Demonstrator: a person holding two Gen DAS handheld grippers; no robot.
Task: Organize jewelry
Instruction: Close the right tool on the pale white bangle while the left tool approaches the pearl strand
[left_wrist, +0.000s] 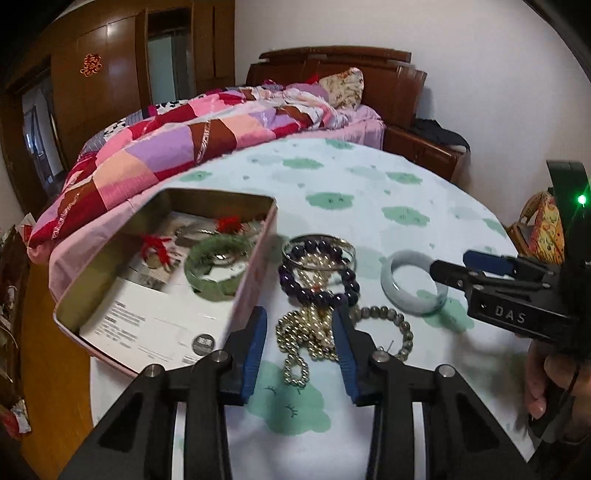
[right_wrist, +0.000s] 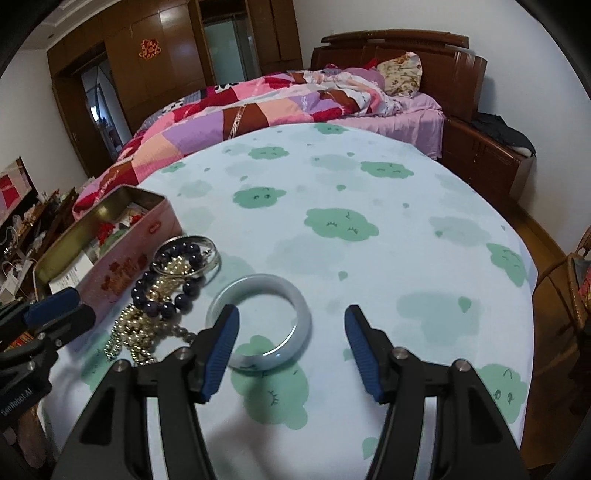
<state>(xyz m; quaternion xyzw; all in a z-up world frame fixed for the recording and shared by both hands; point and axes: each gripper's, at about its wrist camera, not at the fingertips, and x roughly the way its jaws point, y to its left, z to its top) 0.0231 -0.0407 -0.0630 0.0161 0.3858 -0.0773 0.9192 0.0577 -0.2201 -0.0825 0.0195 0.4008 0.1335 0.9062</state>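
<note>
Behind everything stands a bedroom with a patchwork quilt on the bed, and in front of it the surface, covered in a pale cloth printed with green clouds, carries the jewelry. An open pink tin sits at the left edge with a green bangle and some red-tasselled pieces already in it. Just right of the tin lies a tangle: a purple bead bracelet over a thin metal bangle, with a heap of pearl-coloured bead strands running toward the camera. The left tool is half open and straddles those strands, which lie between its blue pads; whether the pads press on the beads cannot be told, so I would not call it a grip. The strands' long axis runs roughly along the tool's pointing line, so the jaws would close across them. Apart from the tangle, to its right, a pale jade bangle lies flat. The right tool stands open over it, but off-centre: its left finger covers the near-left part of the ring, while its right finger is well clear beyond the ring's right side. The bangle thus lies left of this tool's centre line, and the right hand is the nearer one to it. By my judgement, that tool must shift left before closing.
</note>
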